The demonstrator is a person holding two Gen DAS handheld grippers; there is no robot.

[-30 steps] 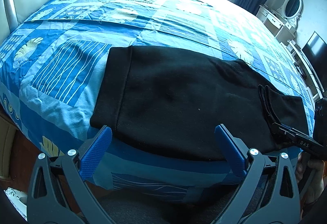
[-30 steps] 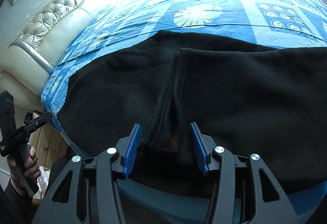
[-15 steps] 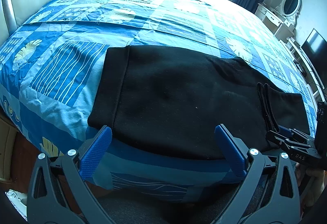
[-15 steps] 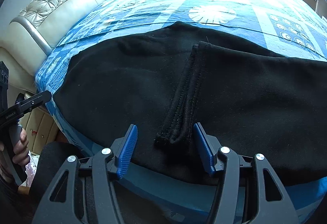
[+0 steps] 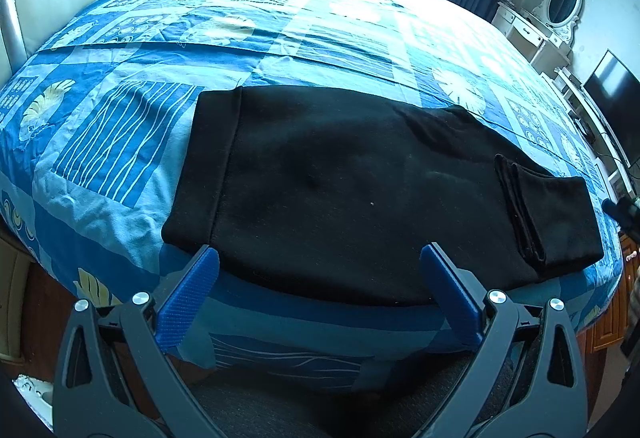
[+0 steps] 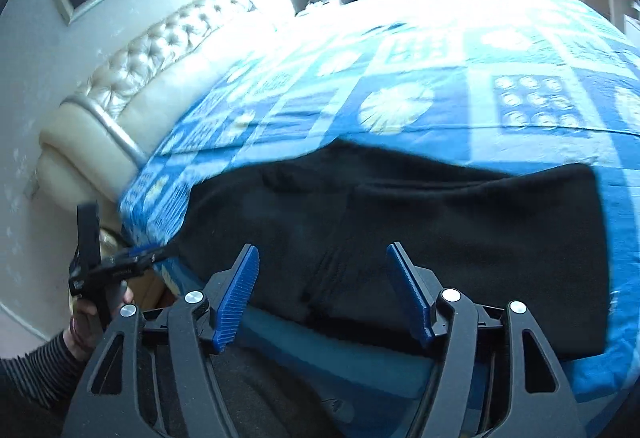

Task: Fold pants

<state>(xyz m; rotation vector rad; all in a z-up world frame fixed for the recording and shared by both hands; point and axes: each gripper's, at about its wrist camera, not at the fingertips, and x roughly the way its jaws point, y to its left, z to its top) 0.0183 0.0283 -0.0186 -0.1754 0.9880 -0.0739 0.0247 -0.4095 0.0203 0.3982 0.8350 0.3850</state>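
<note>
Hand-held gripper [image 6: 322,290] opening; pants [image 5: 360,194] crosswise

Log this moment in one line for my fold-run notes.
pants: folded on bed | left tool: open, empty | right tool: opening, empty

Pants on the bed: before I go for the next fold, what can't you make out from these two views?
- Pants, left wrist view: the black cloth hides how many layers lie under the cuffs.
- Pants, right wrist view: motion blur smears the seam and edges.
- Right gripper, left wrist view: cut off by the frame edge.
- Left gripper, right wrist view: too small to judge contact.
</note>
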